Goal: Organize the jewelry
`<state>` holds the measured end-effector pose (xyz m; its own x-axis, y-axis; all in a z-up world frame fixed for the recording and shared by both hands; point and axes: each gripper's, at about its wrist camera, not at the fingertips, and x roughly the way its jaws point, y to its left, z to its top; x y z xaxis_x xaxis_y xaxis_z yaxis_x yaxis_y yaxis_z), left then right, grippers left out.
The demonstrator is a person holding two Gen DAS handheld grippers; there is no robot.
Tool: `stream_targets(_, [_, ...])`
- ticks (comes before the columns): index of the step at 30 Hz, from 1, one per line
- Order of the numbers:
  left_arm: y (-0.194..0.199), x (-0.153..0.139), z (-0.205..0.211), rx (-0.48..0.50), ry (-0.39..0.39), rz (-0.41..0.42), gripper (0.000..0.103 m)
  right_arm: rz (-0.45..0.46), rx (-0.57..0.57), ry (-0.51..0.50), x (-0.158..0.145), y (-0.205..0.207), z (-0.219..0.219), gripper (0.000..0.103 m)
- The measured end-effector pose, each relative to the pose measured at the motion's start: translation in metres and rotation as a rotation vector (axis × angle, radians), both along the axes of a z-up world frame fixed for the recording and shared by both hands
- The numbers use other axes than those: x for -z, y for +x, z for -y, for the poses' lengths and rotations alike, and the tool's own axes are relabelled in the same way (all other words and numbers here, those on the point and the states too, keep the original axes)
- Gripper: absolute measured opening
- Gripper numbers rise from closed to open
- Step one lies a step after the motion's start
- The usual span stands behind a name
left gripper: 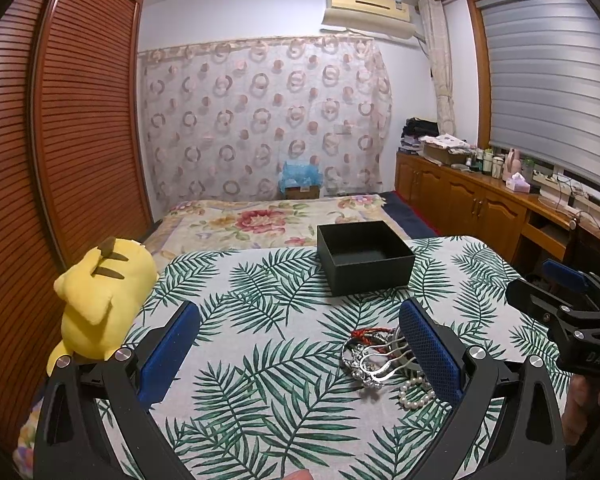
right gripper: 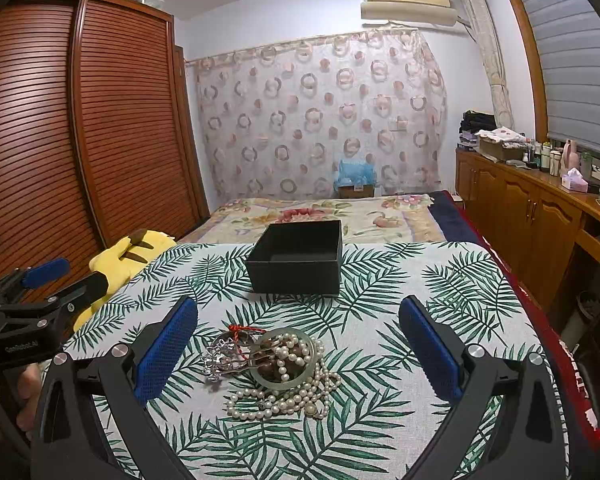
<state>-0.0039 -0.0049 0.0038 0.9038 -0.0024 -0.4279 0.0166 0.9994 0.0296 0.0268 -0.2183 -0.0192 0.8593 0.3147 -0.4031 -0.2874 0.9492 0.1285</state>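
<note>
On the desk [right gripper: 440, 280], under a white cloth printed with green fern leaves, a tangled heap of jewelry [right gripper: 277, 368] lies near the front edge. The heap holds a strand of white pearls [right gripper: 283, 404], a pale green jade bangle [right gripper: 259, 378], a silver ornate chain piece [right gripper: 219, 356] and a red braided cord [right gripper: 241, 329], all touching and overlapping one another. Behind the heap, toward the far edge of the desk, stands an open square black box [right gripper: 295, 258], upright and apart from the jewelry; what shows of its inside is bare.

Both grippers hover above the cloth with nothing between their blue-padded fingers. The right gripper [right gripper: 297, 344] has its jaws spread wide, and the heap sits between them, a little nearer the left finger. The left gripper [left gripper: 300, 350] also has its jaws spread wide; from its wrist view the heap lies just inside its right finger [left gripper: 430, 354], which hides part of the pearls. Each gripper shows at the edge of the other's view, held by a hand [right gripper: 27, 396].

A yellow plush toy with dark-tipped ears [left gripper: 99, 300] lies at the left edge of the desk. Beyond the desk a bed with a floral cover [right gripper: 320, 210] runs toward a curtain with a ring pattern [right gripper: 320, 120].
</note>
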Motion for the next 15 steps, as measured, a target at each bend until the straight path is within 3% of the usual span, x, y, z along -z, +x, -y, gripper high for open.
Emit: stream_targets(15, [-0.001,-0.0059,0.0061,0.0,-0.001,0.003,0.097,0.001,0.0,0.0,-0.0005,-0.0003,-0.0001,0.101])
